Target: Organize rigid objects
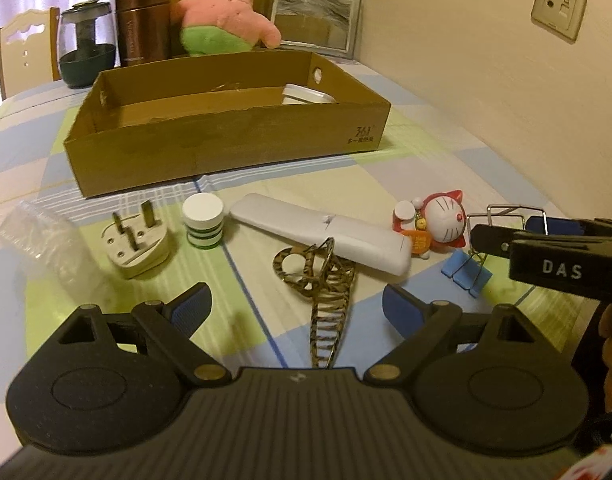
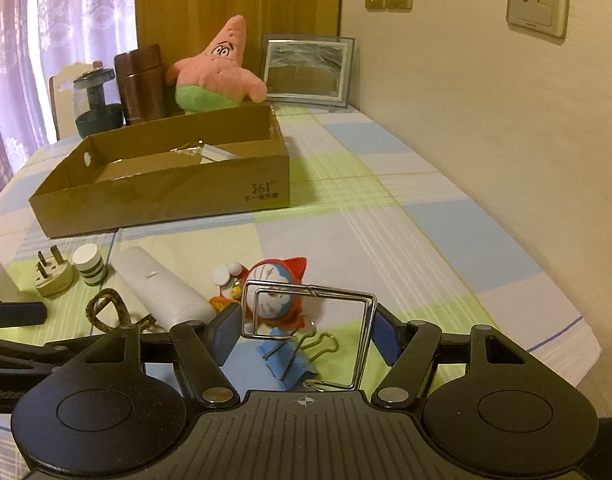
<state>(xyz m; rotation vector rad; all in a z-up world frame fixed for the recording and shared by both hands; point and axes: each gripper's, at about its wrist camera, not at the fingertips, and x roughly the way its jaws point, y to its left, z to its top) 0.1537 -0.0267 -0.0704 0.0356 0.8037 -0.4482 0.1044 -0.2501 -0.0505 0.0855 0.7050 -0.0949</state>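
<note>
My right gripper (image 2: 307, 332) is shut on a silver wire frame (image 2: 306, 294) and holds it above a blue binder clip (image 2: 286, 362). The frame also shows in the left wrist view (image 1: 513, 216) in the right gripper (image 1: 505, 236). My left gripper (image 1: 296, 308) is open and empty, just above a patterned hair claw (image 1: 325, 292). On the table lie a white case (image 1: 325, 234), a Doraemon figure (image 1: 433, 224), a white-and-green jar (image 1: 204, 220), a beige plug (image 1: 134, 246) and a clear plastic cup (image 1: 38, 236). A cardboard box (image 1: 226, 140) stands behind them.
Behind the box stand a Patrick plush (image 1: 226, 12), a brown flask (image 1: 144, 20), a dark glass jar (image 1: 86, 44) and a picture frame (image 1: 313, 20). A wall runs along the right side. A chair (image 1: 26, 48) stands at the far left.
</note>
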